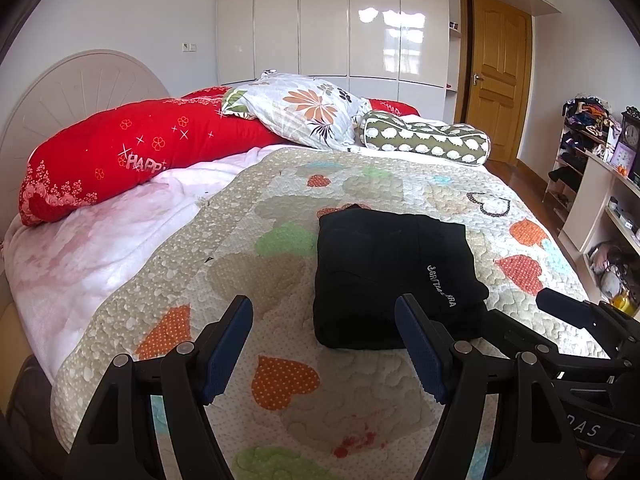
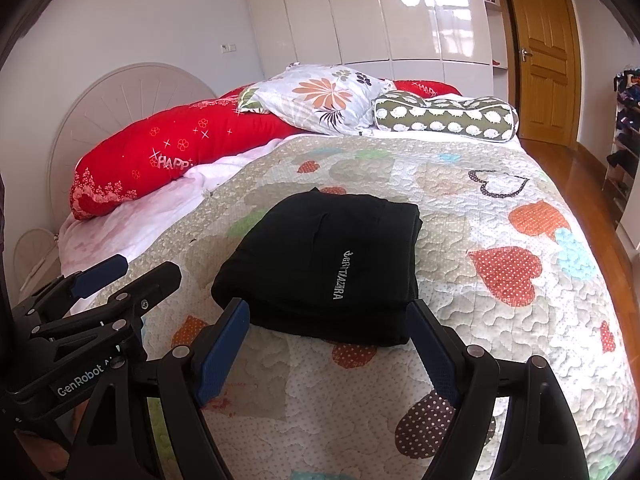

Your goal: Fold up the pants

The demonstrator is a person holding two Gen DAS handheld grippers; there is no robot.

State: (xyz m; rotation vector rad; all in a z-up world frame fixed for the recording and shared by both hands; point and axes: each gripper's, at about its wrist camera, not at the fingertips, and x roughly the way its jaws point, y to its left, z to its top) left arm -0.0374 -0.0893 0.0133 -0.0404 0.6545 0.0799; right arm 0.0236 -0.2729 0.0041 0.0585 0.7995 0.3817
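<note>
White wardrobe doors and a wooden door back the bedroom, and a bed fills most of both views under a quilted cover patched with dotted hearts. At its head lie a long red cushion reading "HAPP", a flowered pillow and a green bolster printed with white shapes. Shelves crowded with clothes and a clock stand at the right edge of the left wrist view.

On the quilt, near its front edge, the black pants rest folded into a thick, squarish stack of several layers, edges roughly aligned. White lettering runs down the top layer; it cannot be read with certainty.

Both tools hang just short of the stack. The left gripper has its blue-padded jaws wide apart with nothing between them, and its body carries the label "GenRobot". The right gripper is likewise spread and empty, framing the stack's near edge without touching it.
</note>
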